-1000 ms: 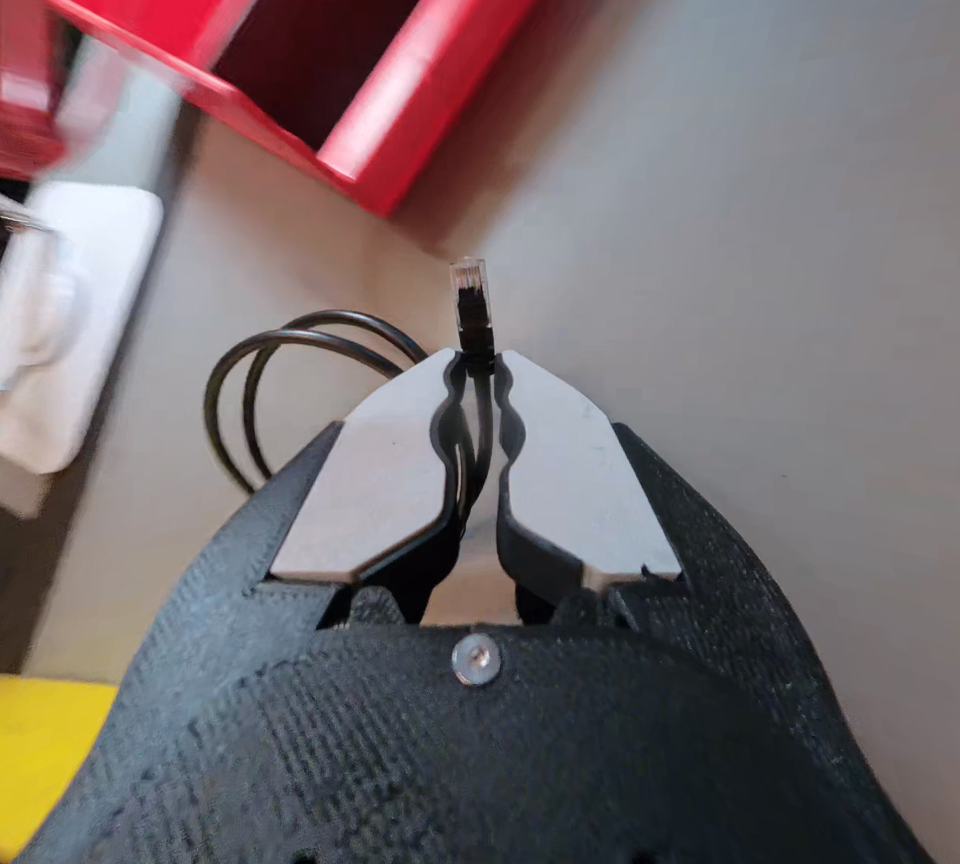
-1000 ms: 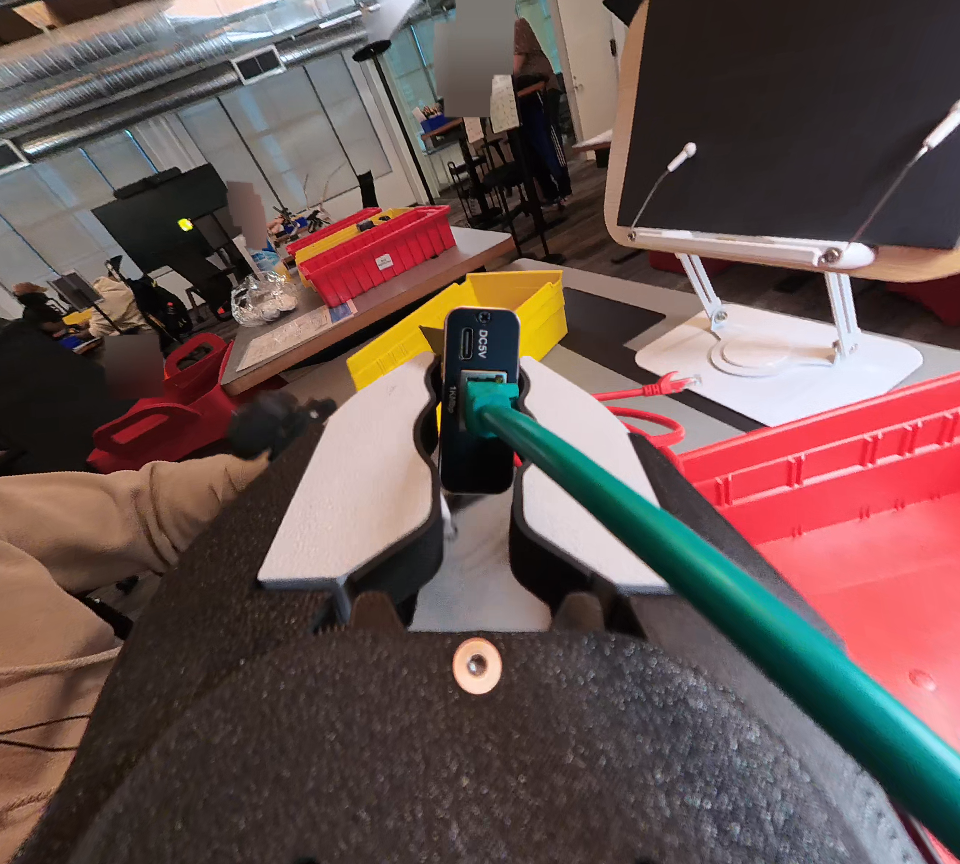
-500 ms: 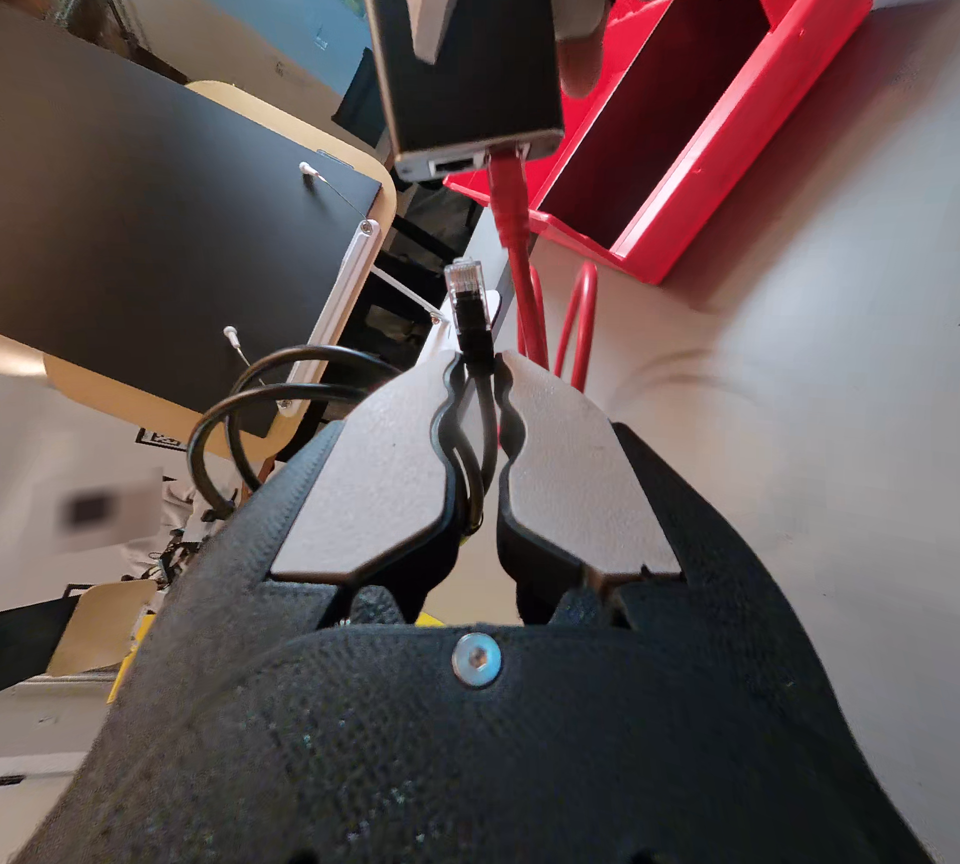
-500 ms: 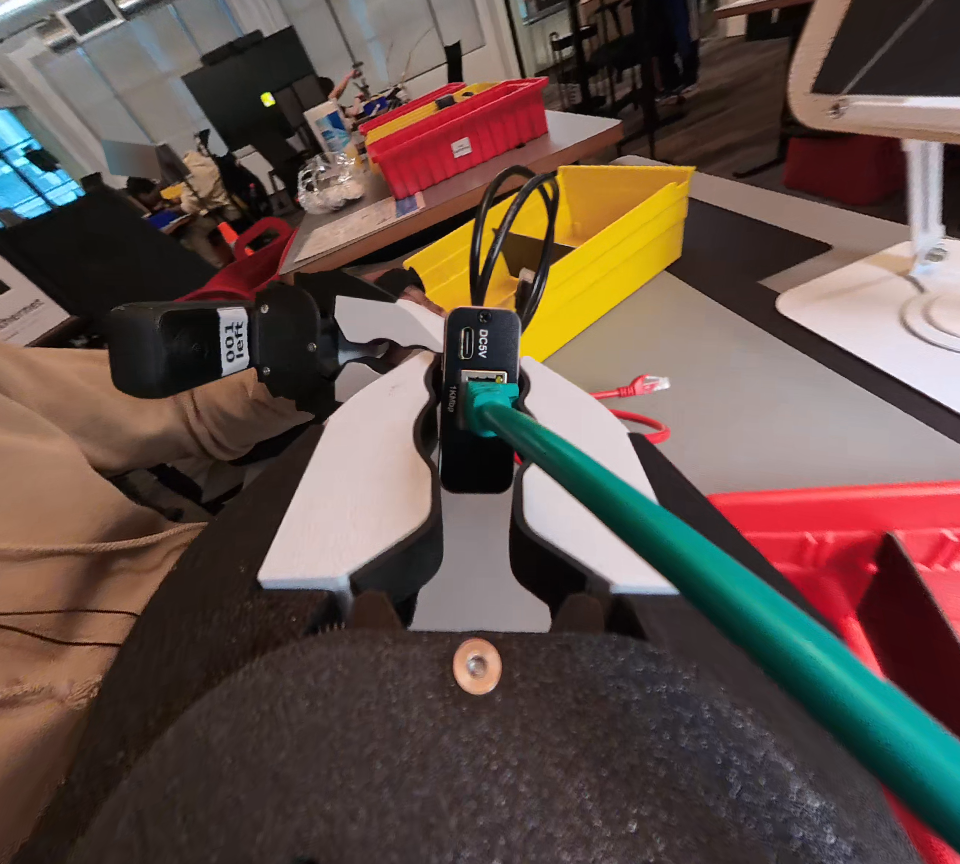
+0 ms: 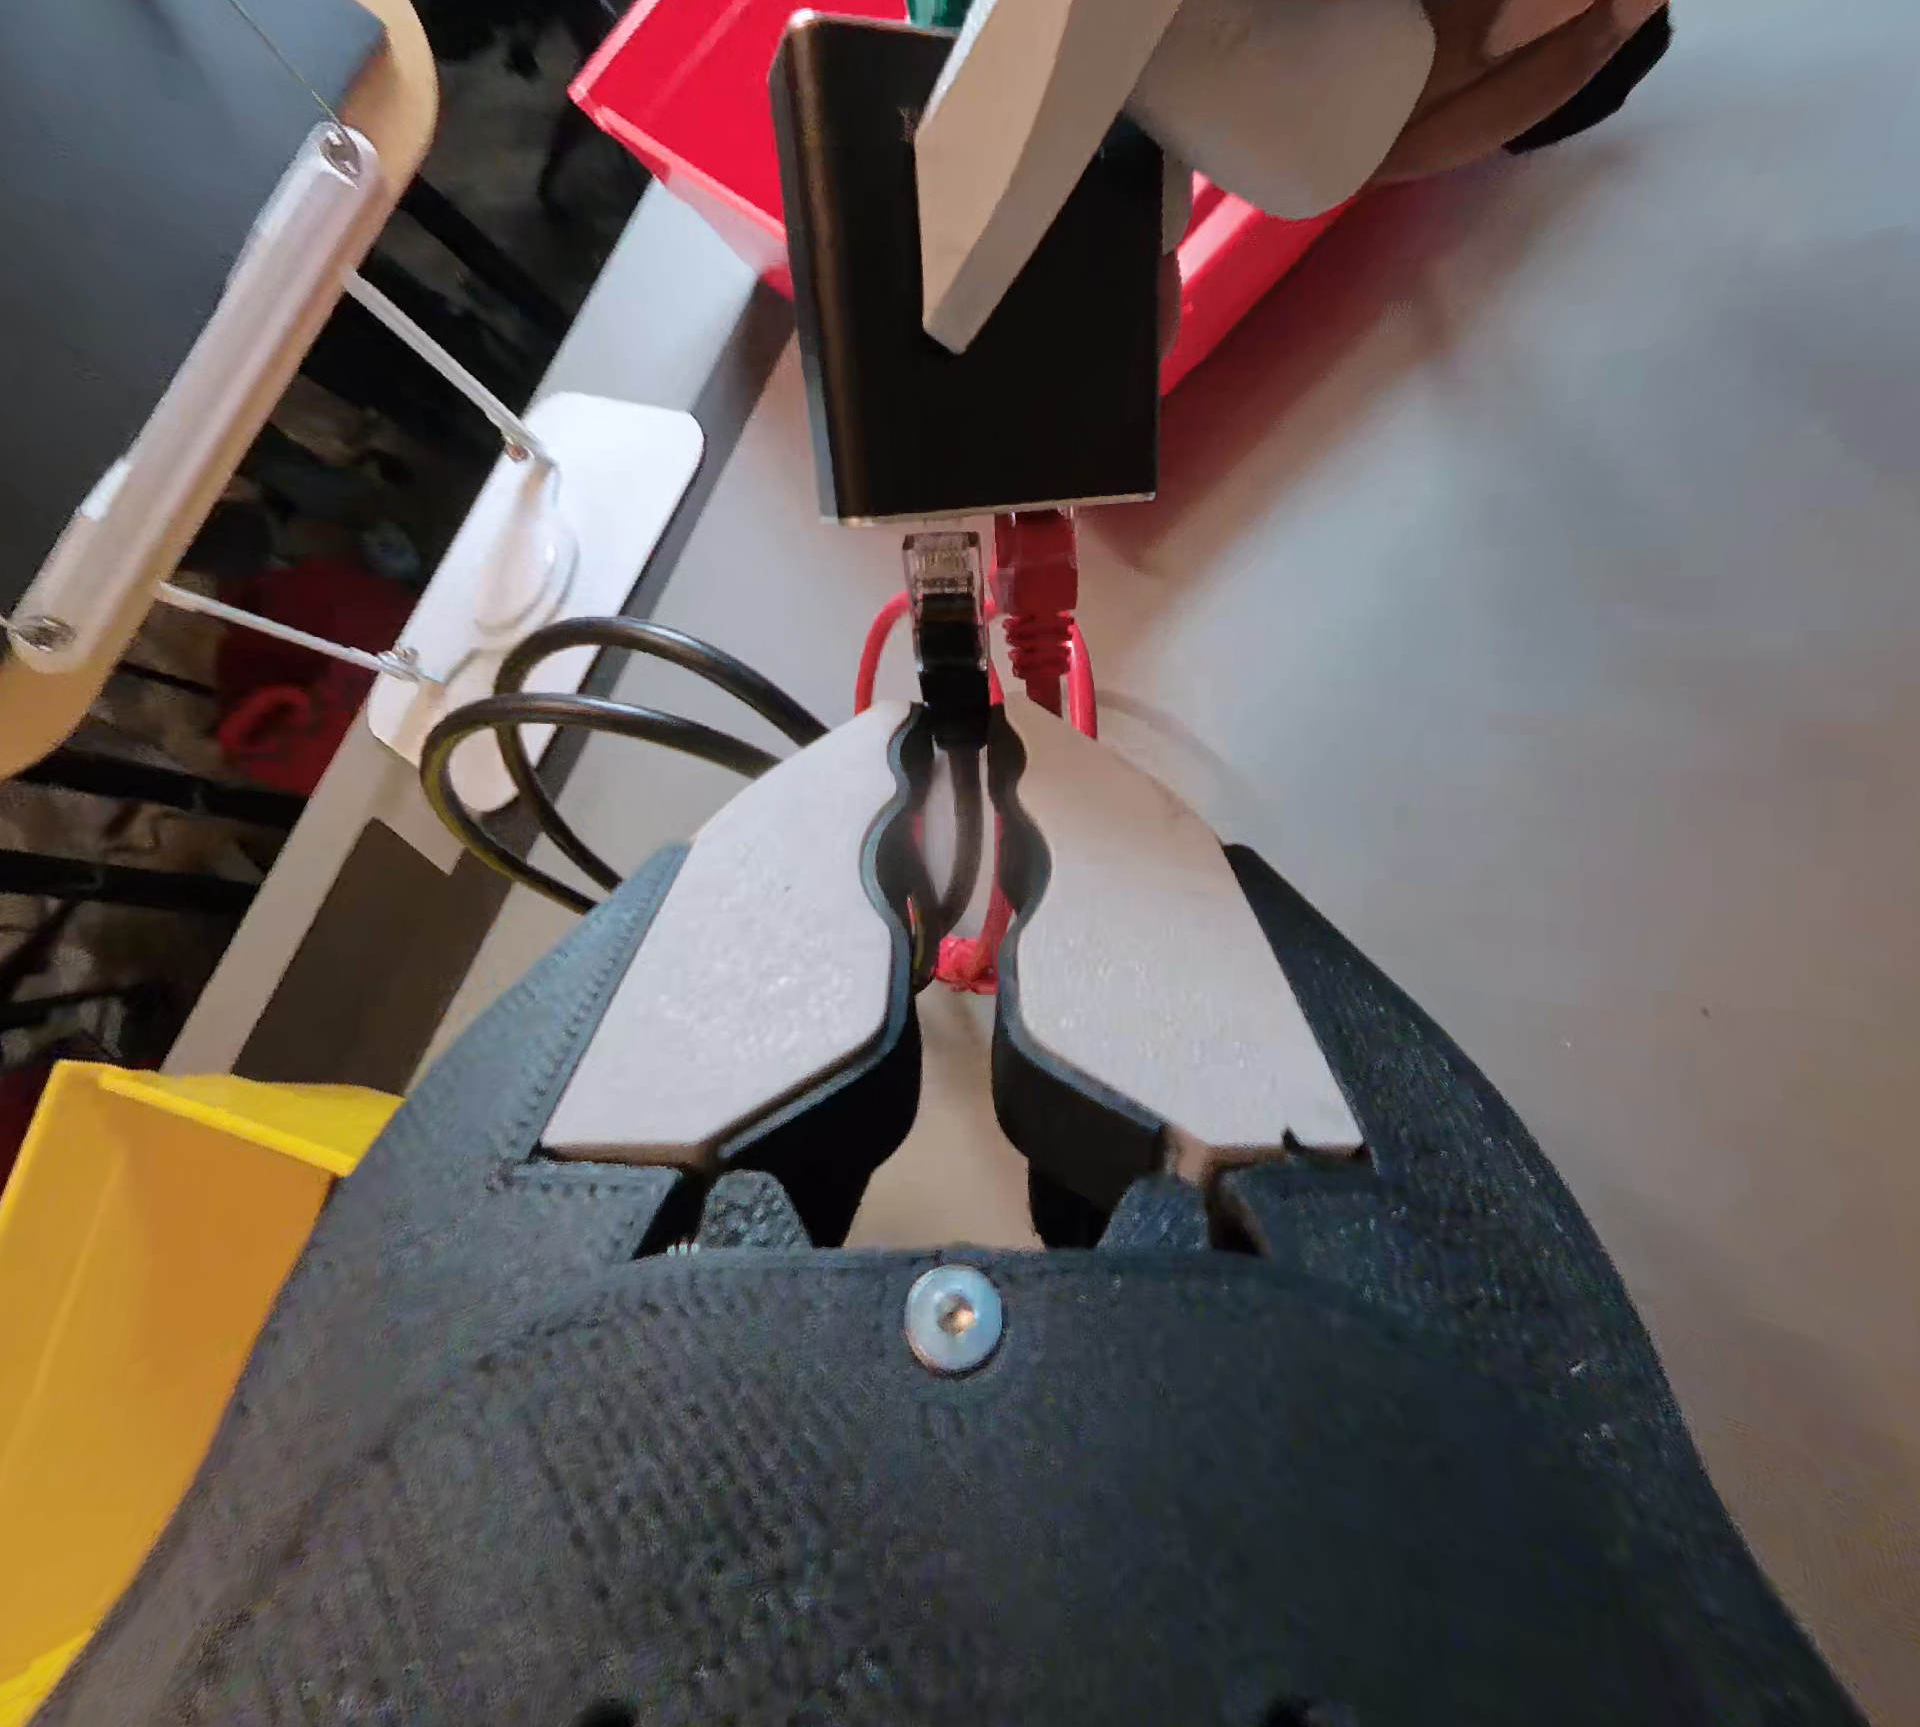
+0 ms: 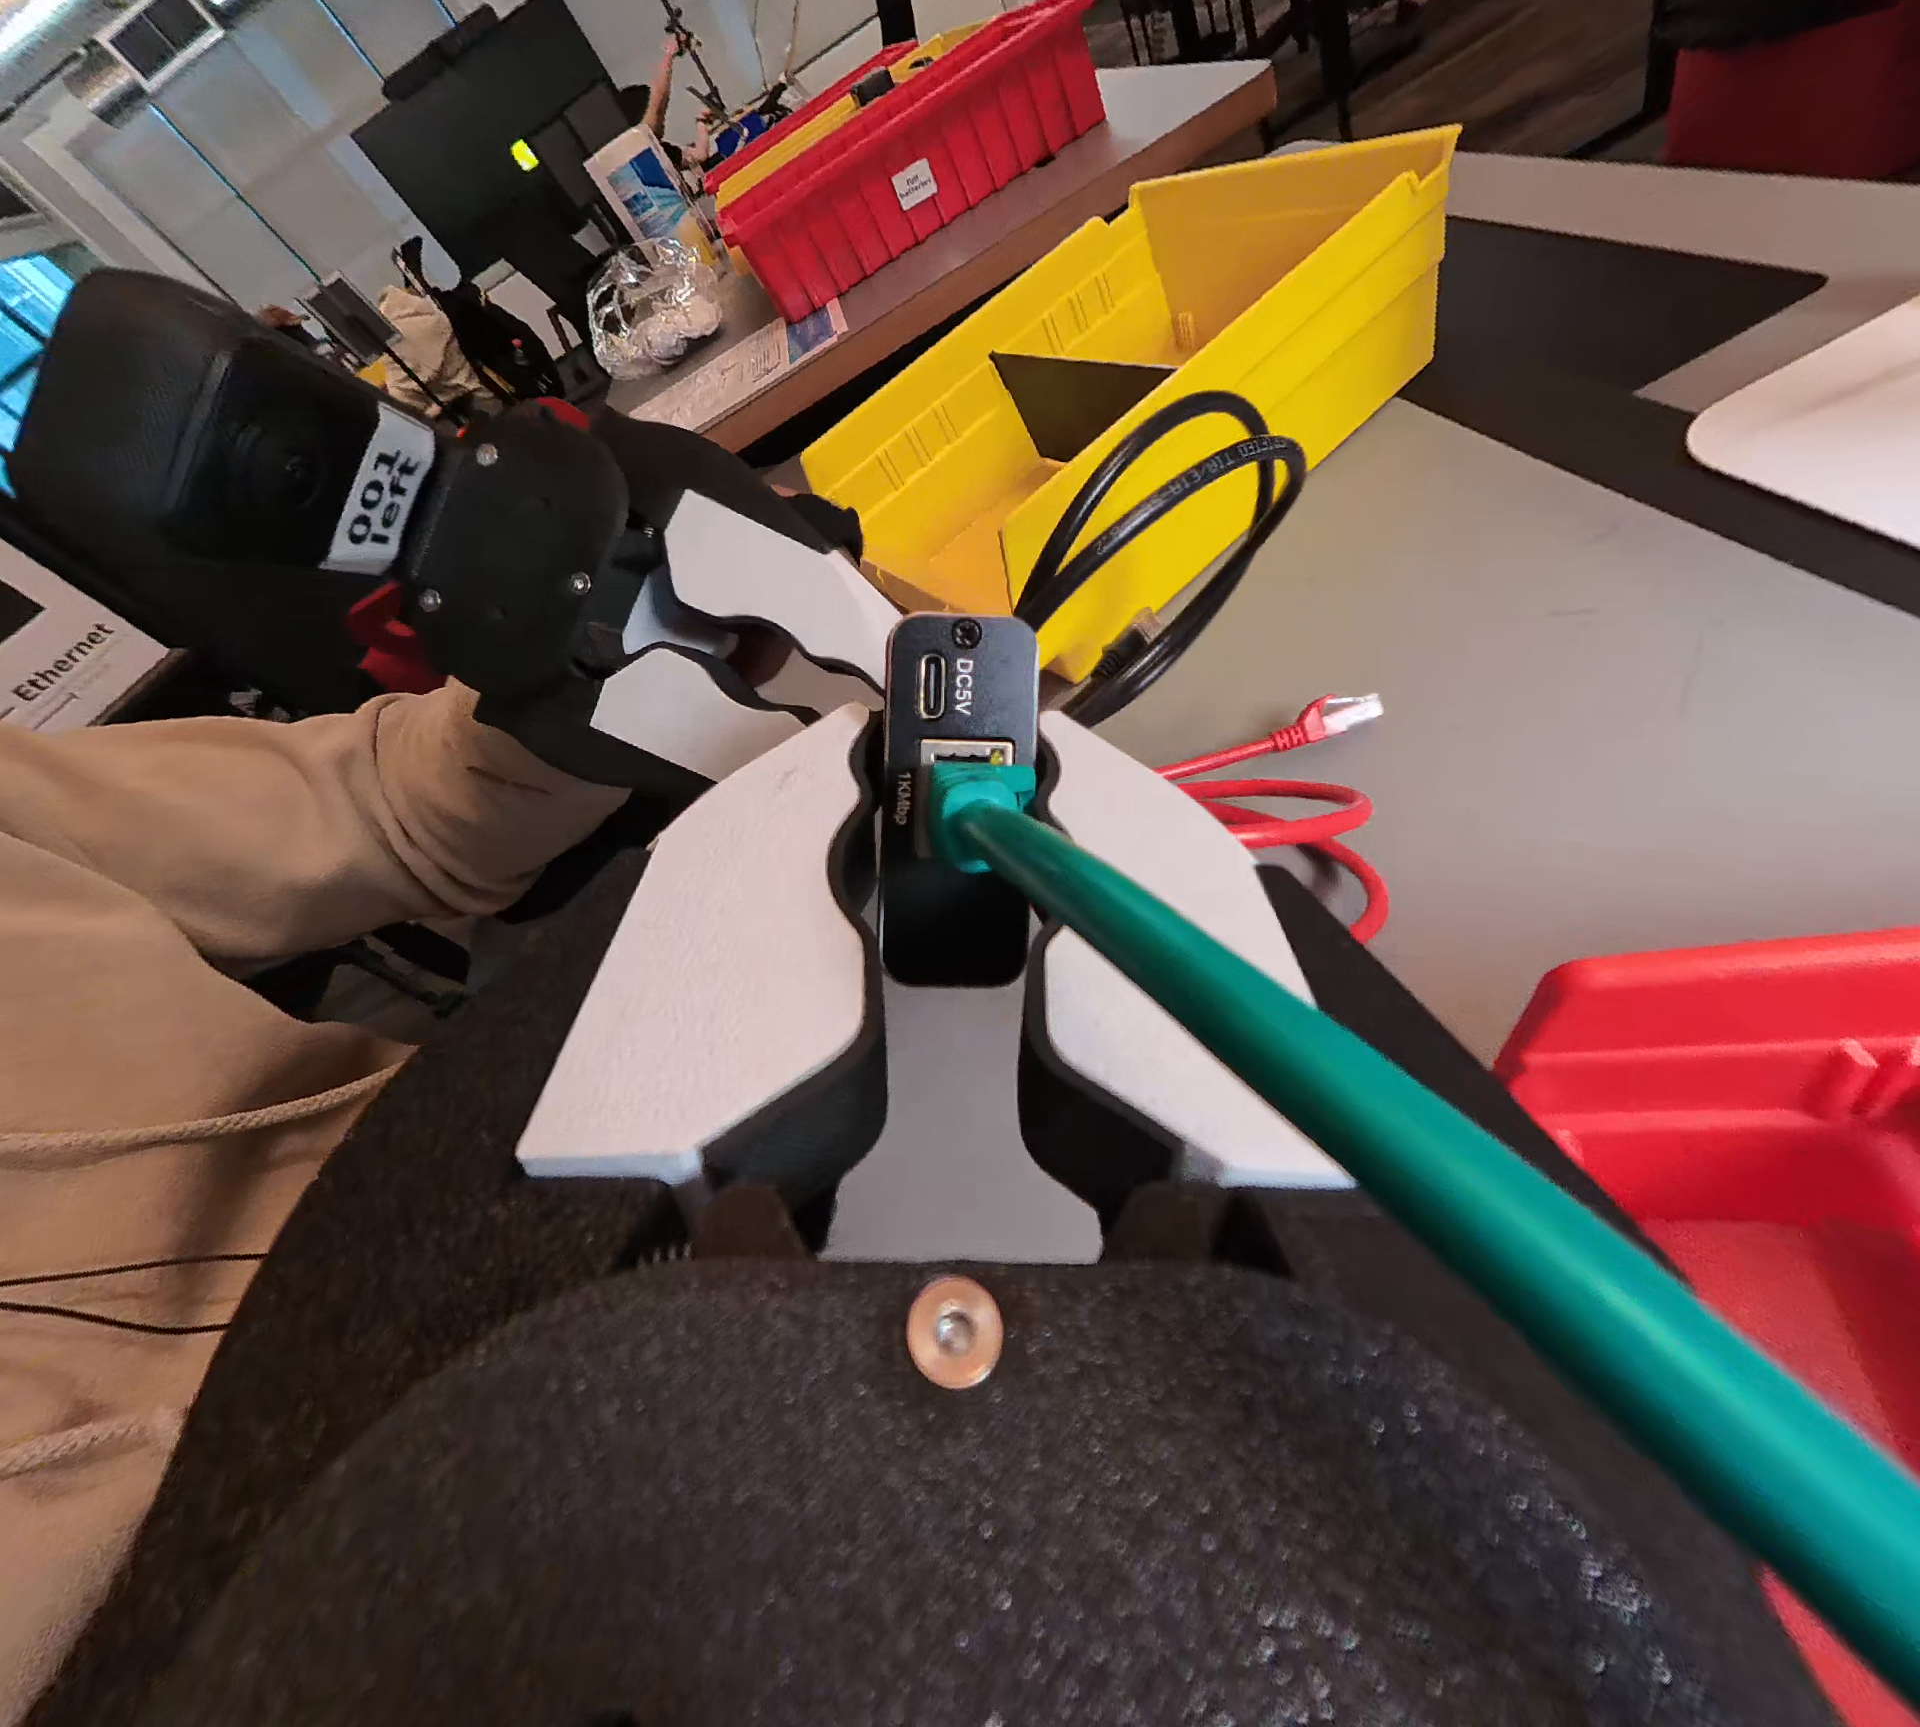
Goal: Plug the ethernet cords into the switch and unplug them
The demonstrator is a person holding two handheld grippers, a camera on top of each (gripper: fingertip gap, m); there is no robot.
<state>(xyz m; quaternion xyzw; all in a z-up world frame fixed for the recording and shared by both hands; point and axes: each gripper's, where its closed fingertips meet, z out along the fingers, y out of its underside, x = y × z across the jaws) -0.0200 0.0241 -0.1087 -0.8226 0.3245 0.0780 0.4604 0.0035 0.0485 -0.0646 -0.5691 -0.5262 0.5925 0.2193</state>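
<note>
The left gripper [image 5: 954, 721] pinches the black cord [image 5: 582, 721], its clear plug [image 5: 940, 568] right at the black switch [image 5: 977, 389], beside the red cord [image 5: 1039, 607], while the right gripper [image 6: 954, 742] squeezes the switch, green cord [image 6: 1351, 1085] plugged in.

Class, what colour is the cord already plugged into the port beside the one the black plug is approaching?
Red cord, clearest in the left wrist view.

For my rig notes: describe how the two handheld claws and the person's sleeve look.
Both claws share one design: a black, rough-textured printed body with a silver screw at its centre, and two pale grey flat fingers edged in black with wavy inner profiles. The left claw carries a black camera with a white label. The right claw looks the same. The sleeve is tan, with a drawcord.
</note>
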